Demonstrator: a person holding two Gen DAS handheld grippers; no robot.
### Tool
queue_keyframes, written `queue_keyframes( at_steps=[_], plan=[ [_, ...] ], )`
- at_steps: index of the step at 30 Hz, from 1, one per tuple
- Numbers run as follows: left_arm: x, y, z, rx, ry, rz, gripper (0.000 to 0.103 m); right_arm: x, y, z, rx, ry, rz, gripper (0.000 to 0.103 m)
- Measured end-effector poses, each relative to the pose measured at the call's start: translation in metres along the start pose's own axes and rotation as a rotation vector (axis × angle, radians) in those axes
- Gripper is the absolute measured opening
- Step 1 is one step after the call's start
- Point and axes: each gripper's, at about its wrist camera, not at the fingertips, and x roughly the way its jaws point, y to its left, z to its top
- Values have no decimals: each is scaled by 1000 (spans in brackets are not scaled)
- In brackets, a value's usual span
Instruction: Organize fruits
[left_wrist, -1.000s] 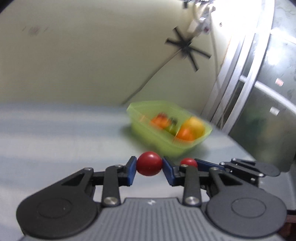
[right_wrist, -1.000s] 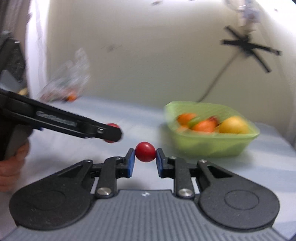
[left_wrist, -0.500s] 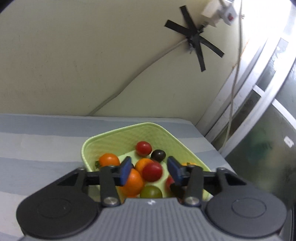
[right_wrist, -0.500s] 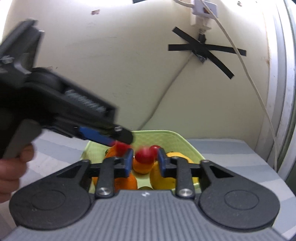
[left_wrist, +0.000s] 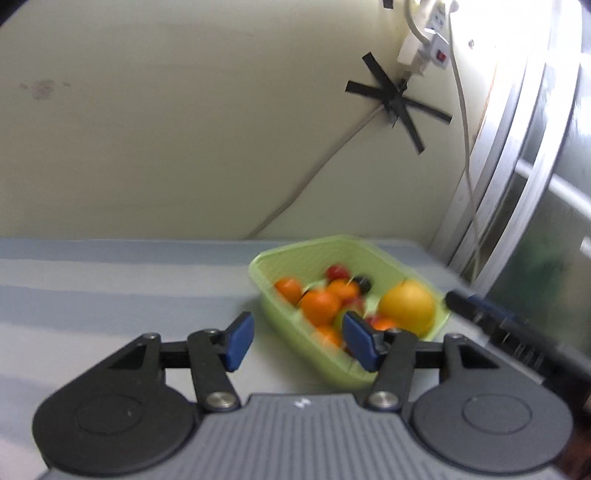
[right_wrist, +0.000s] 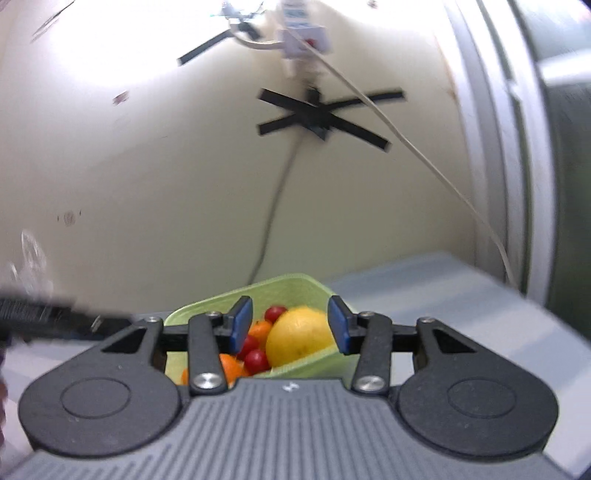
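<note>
Cherry tomatoes gripped a second ago are gone from both grippers: the left gripper (left_wrist: 297, 341) and right gripper (right_wrist: 291, 328) have just been opening, jaws parted and empty, before the pale green plastic basket (left_wrist: 291, 328) of fruit on the bench. No writing is readable.

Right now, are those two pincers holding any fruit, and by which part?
Nothing is held. The left gripper and right gripper have just been opening, jaws apart and empty, beside the green basket of fruit.
</note>
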Motion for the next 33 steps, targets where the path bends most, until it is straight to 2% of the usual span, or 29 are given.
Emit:
queue_keyframes(
  at_steps=[3, 7, 10, 13, 14, 15, 20, 28, 33],
  plan=[
    [-18, -3, -24, 30, 13, 68, 55, -20, -4, -16, 87, 60, 1, 48],
    [-35, -3, -53, 5, 42, 104, 56, -46, 6, -43, 106, 129, -1, 49],
    [-49, -4, -71, 1, 34, 129, 62, -58, 14, -57, 121, 164, 20, 55],
    [-61, -5, -87, 9, 20, 150, 80, -64, 20, -64, 112, 168, 13, 56],
    [-66, -4, -91, 7, 13, 157, 90, -68, 21, -65, 112, 161, 16, 56],
    [-70, -4, -95, 6, 3, 166, 93, -70, 21, -66, 116, 161, 21, 57],
    [-79, -4, -108, -10, -8, 199, 95, -70, 15, -65, 137, 153, 44, 58],
    [-83, -11, -118, 20, -23, 255, 103, -68, -5, -65, 260, 199, 71, 58],
    [-80, -15, -119, 34, -20, 273, 103, -70, -4, -66, 257, 195, 77, 58]
  ],
)
